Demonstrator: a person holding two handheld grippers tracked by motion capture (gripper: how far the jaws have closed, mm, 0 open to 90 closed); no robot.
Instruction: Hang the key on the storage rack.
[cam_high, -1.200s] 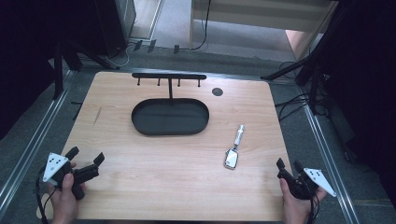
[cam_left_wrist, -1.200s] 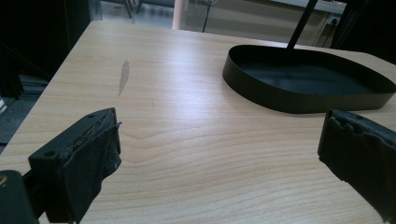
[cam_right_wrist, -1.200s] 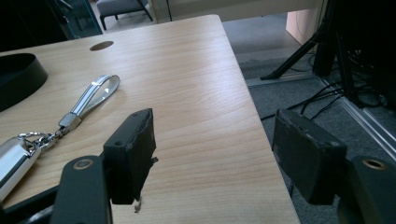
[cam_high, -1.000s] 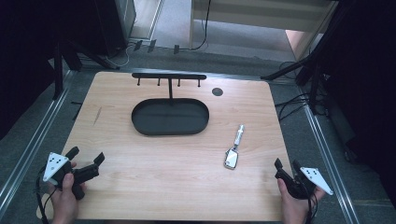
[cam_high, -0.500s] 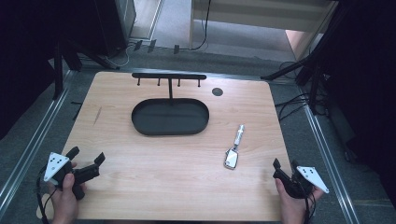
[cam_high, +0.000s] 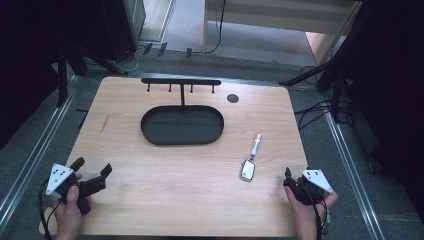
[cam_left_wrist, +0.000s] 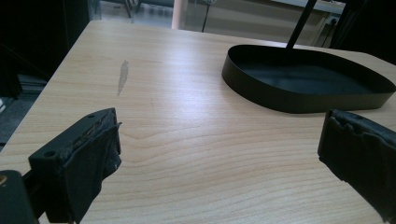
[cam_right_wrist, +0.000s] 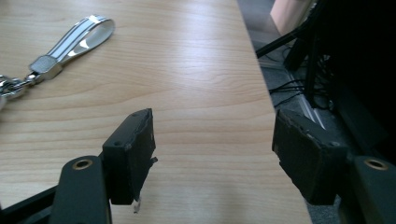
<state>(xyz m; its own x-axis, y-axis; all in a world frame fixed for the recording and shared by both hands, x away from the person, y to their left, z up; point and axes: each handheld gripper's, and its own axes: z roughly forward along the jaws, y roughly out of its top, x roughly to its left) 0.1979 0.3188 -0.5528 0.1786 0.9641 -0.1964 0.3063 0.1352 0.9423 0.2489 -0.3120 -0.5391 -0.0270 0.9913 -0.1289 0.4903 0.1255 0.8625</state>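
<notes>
Both grippers gape, holding nothing: left gripper (cam_high: 91, 172) at the near-left corner, right gripper (cam_high: 289, 176) near-right. The keychain (cam_high: 250, 160) lies flat just left of it (strap pointing toward the tray (cam_high: 182, 125)). Approach low w/ jaws straddling the narrow strap, I'd say, not the fob.

Both hands come in from the near edge, each gripping its tongs. The left tongs (cam_high: 92, 167) sit low at the near left corner, jaws spread wide. The right tongs (cam_high: 288, 176) sit at the near right, jaws apart too, apparently angled slightly inward.
</notes>
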